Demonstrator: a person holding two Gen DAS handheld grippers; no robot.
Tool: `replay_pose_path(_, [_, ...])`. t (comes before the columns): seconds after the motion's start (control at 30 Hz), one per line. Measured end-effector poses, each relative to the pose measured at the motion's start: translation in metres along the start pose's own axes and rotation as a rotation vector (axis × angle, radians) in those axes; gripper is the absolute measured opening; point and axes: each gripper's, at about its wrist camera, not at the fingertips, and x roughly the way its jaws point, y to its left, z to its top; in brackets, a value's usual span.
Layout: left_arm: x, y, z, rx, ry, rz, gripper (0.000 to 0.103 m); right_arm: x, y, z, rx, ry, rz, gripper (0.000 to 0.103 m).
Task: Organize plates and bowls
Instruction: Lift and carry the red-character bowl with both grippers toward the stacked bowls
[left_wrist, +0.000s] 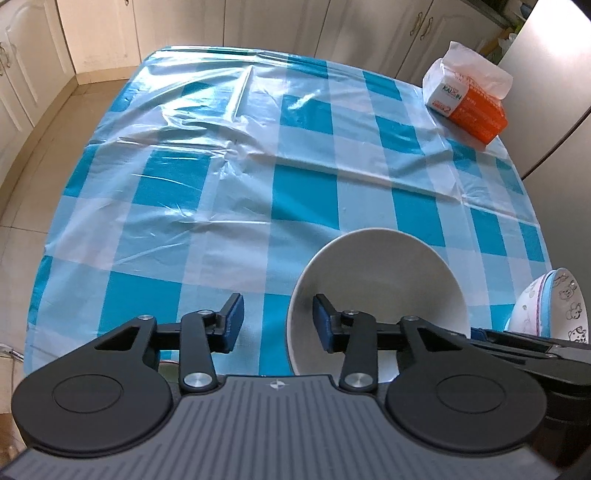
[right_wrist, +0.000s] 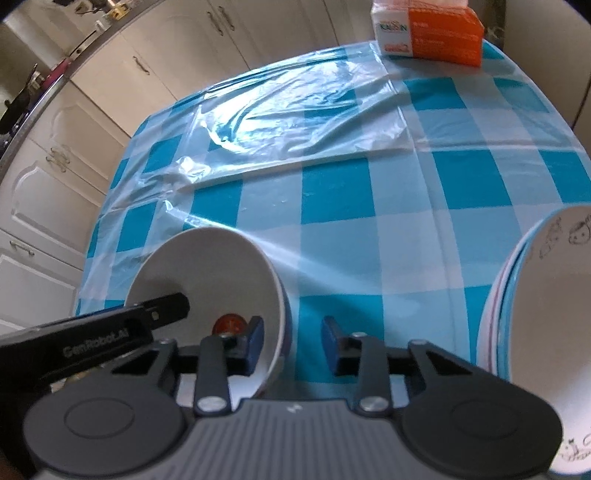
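Both claws at the white bowl, fingers apart

The left claw (left_wrist: 277, 321) straddles the bowl's (left_wrist: 376, 280) near rim, one finger inside; the right claw (right_wrist: 292, 341) straddles its other rim likewise, neither clamped. The bowl tilts on the checked surface (left_wrist: 306, 192), with a stack of cartoon-printed bowls (right_wrist: 535, 302) just beside (tissue box (left_wrist: 467, 99) far corner).

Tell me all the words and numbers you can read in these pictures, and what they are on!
"KALSIN", as best it reads, a little blurred: on the white end of the orange tissue pack.
"2": lower on that white end, beside small print too blurred to read.
"GenRobot.AI": on the black left gripper, seen in the right wrist view.
Orange side of the pack: print too blurred to read.
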Motion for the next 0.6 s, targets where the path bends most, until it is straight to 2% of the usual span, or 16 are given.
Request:
replay_pose_path(0.07, [0.001,-0.001,-0.001,-0.003,-0.004,-0.005,0.041,0.000,0.000,-0.002,-0.016,-0.013,-0.001,0.020])
replay_pose_path(0.27, [0.000,-0.008,-0.003,-0.011,-0.014,-0.010,0.021,0.002,0.002,-0.008,-0.049,-0.040,0.044,0.012])
replay_pose_path(0.6, [-0.001,-0.009,-0.008,-0.059,-0.043,0.011,0.019,0.001,-0.014,-0.012,0.019,-0.078,0.131,0.012])
